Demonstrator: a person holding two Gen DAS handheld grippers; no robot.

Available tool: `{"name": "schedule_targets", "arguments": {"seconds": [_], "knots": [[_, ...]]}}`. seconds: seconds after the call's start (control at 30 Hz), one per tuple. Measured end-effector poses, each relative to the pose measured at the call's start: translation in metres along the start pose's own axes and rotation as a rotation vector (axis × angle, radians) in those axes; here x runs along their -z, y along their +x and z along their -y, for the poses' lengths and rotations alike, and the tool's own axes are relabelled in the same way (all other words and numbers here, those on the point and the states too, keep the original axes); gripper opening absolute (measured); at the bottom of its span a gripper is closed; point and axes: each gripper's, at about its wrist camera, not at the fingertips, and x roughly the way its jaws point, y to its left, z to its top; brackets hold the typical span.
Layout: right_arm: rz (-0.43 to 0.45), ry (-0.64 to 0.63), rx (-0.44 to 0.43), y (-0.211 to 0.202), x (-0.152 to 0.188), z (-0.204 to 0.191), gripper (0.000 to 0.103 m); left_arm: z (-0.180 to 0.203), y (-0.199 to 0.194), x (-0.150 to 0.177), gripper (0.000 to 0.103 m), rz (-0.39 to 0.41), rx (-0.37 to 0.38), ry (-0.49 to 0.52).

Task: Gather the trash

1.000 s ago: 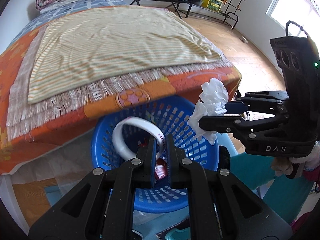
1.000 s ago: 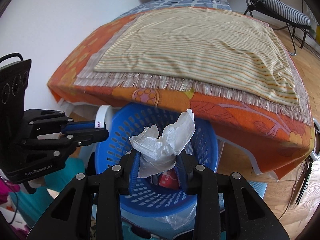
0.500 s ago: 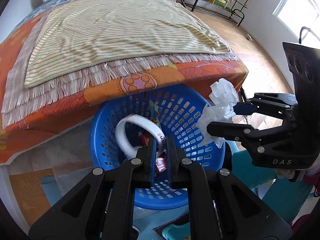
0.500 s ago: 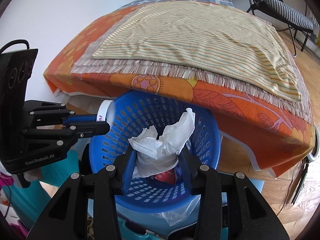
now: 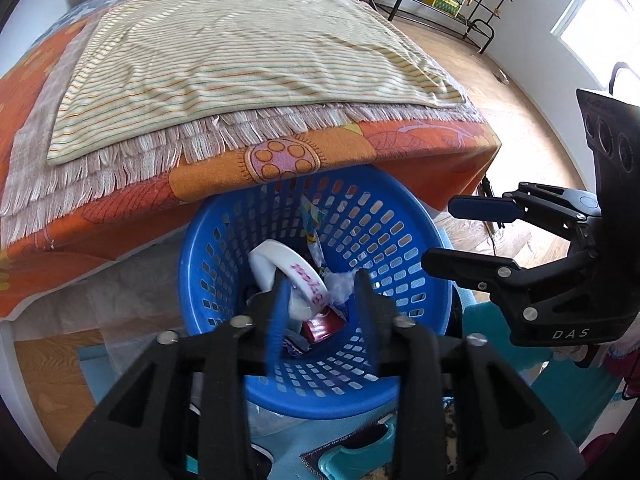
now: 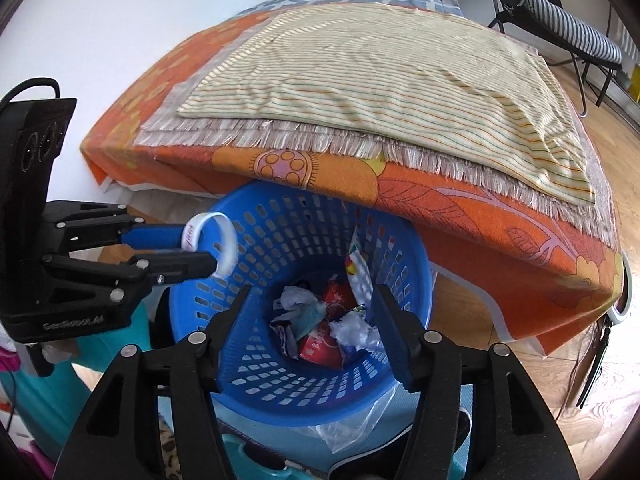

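Observation:
A blue plastic basket [image 5: 400,240] [image 6: 280,220] stands on the floor, half under the edge of a bed. My left gripper [image 5: 322,280] [image 6: 192,248] hangs over its left rim. Its jaws are opening, and a white tape ring [image 5: 288,272] [image 6: 218,240] with pink print is still between them, lying loose against one finger. My right gripper [image 6: 312,292] [image 5: 440,232] hovers over the right side, jaws opening, nothing between them. A crumpled white tissue [image 6: 356,330] lies in the basket among red wrappers [image 6: 316,346] and other scraps.
An orange bedcover [image 6: 440,200] with a fringed, striped cloth [image 5: 240,48] overhangs the basket's far rim. A clear plastic bag [image 6: 352,420] sticks out below the basket. A folding chair [image 6: 568,24] stands on the wooden floor at the back right.
My right gripper has opened and the tissue has dropped out of it into the basket. My left gripper's jaws have parted around the white ring.

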Motion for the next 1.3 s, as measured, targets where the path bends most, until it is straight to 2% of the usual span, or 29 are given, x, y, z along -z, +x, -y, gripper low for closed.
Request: {"name": "schedule_targets", "arguments": {"seconds": [0.1, 0.23, 0.43, 0.5, 0.53, 0.7, 0.83, 1.07, 1.3], "knots": [[0.0, 0.003, 0.013, 0.0, 0.0, 0.002, 0.062, -0.001, -0.002, -0.001, 0.034, 0.005, -0.002, -0.005], [-0.004, 0.016, 0.02, 0.0, 0.0, 0.004, 0.063, -0.003, -0.003, -0.002, 0.05, 0.008, -0.004, -0.016], [0.003, 0.034, 0.033, -0.002, -0.003, 0.008, 0.064, -0.007, -0.005, -0.004, 0.051, 0.01, -0.02, -0.031], [0.013, 0.042, 0.035, -0.004, -0.005, 0.01, 0.064, -0.006, -0.007, -0.007, 0.057, 0.019, -0.026, -0.032], [0.018, 0.047, 0.035, -0.005, -0.007, 0.011, 0.064, -0.006, -0.01, -0.009, 0.061, 0.031, -0.032, -0.031], [0.042, 0.062, 0.047, -0.01, -0.015, 0.015, 0.065, -0.002, -0.019, -0.018, 0.064, 0.071, -0.056, -0.014], [0.073, 0.087, 0.055, -0.018, -0.026, 0.022, 0.065, -0.003, -0.026, -0.029, 0.072, 0.102, -0.069, -0.014], [0.12, 0.088, 0.071, -0.03, -0.046, 0.028, 0.065, -0.005, -0.043, -0.054, 0.074, 0.173, -0.091, -0.021], [0.158, 0.123, 0.048, -0.04, -0.069, 0.042, 0.065, -0.004, -0.061, -0.083, 0.078, 0.245, -0.12, -0.005]]}}
